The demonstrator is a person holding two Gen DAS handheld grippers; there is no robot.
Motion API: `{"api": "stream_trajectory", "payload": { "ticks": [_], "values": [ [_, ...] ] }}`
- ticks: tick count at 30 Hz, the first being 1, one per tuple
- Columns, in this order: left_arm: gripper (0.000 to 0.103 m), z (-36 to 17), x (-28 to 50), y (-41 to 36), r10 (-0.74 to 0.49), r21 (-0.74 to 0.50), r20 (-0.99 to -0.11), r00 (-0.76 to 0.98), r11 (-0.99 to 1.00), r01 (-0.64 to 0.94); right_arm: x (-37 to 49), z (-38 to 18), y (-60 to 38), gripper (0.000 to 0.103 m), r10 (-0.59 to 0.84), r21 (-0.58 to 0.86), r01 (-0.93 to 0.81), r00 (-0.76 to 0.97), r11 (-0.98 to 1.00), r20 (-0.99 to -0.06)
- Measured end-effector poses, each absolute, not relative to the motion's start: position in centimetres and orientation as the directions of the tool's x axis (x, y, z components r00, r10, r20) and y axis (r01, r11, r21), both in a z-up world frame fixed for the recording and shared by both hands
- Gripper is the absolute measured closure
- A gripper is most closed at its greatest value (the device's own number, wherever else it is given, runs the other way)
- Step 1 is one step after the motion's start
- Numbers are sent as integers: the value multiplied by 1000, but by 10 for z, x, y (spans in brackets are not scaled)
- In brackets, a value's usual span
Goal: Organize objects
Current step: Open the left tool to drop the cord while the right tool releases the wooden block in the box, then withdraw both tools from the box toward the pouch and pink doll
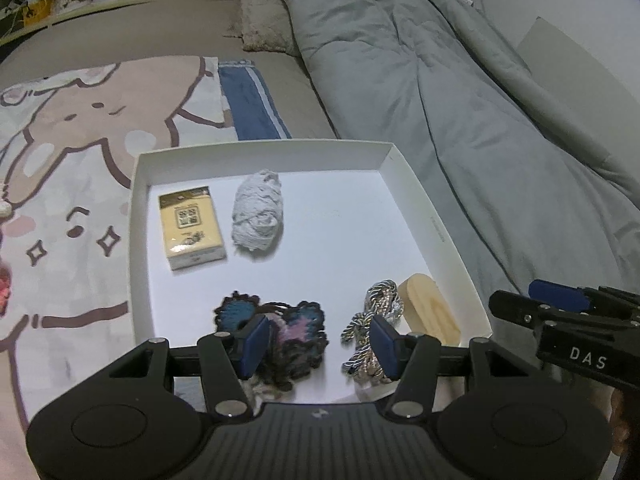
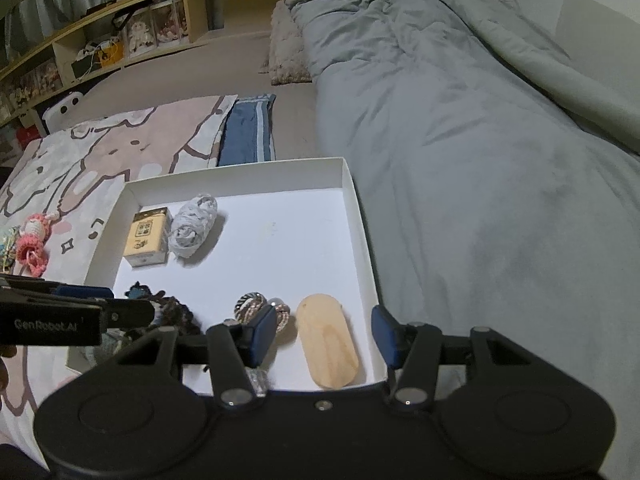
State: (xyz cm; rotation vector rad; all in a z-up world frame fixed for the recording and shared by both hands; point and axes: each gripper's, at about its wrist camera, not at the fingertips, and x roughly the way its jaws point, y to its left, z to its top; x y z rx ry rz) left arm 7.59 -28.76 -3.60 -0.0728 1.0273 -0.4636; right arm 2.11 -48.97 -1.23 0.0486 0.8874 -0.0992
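Bed surface, viewed from 2 wrist cameras angled downward.

Far left: cartoon-print blanket [image 1: 76, 184] spread flat, with pink crocheted toy [image 2: 30, 246] lying on it, well apart from the tray. Beyond the blanket: folded blue towel [image 1: 252, 100].

Centre: white shallow tray [image 1: 432, 216] resting partly on the blanket, holding 5 items.
- Back row, left: yellow card box [image 1: 192, 228], lying flat near the left wall.
- Back row, just beside it on the right: grey yarn bundle [image 1: 258, 214].
- Front row, left: dark crocheted patch [image 1: 296, 332] with blue and pink areas.
- Front row, centre: twisted silver cord [image 1: 374, 320], coiled.
- Front row, right: pale wooden oval block [image 2: 328, 340], touching or nearly touching the cord, close to the right wall.

Left gripper [image 1: 320, 344]: positioned above the front row, jaws apart, nothing clamped; patch and cord visible behind the blue pads.

Right gripper [image 2: 324, 340]: positioned above the tray's front right corner, jaws apart, nothing clamped; wooden block visible in the gap, below the pads.

Right of the tray: grey duvet [image 2: 480, 160], bunched lengthwise.
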Motion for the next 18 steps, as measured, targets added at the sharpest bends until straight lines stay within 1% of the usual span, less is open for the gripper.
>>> {"api": "stream_trajectory", "payload": {
  "ticks": [3,6,8,9,10,13,14,15,18],
  "values": [
    [42,-30,72,-282,-407,-266,-803,435,898,350,16,-7,-487,45,-67,9,116,634,993,-771],
    [36,-25,67,-276,-406,-252,-800,441,896,367,11,-2,-482,43,-67,15,123,638,992,-767],
    [28,-22,64,-273,-401,-238,-799,448,895,377,7,1,-479,40,-73,12,127,641,992,-764],
    [26,-21,63,-272,-401,-234,-798,451,894,381,6,2,-477,37,-77,9,129,643,992,-762],
    [21,-20,61,-270,-400,-231,-796,454,894,384,4,4,-475,32,-80,6,130,646,992,-759],
    [9,-17,58,-265,-390,-215,-792,469,898,384,-2,6,-471,22,-91,2,139,653,990,-752],
    [5,-16,57,-263,-388,-211,-792,472,899,384,-4,8,-470,21,-96,0,145,655,989,-750],
    [4,-16,56,-261,-386,-209,-792,473,899,384,-7,8,-469,18,-103,-3,151,657,989,-747],
    [1,-15,54,-255,-388,-211,-791,474,899,384,-11,9,-466,13,-112,-6,161,661,987,-742]
  ]
}}
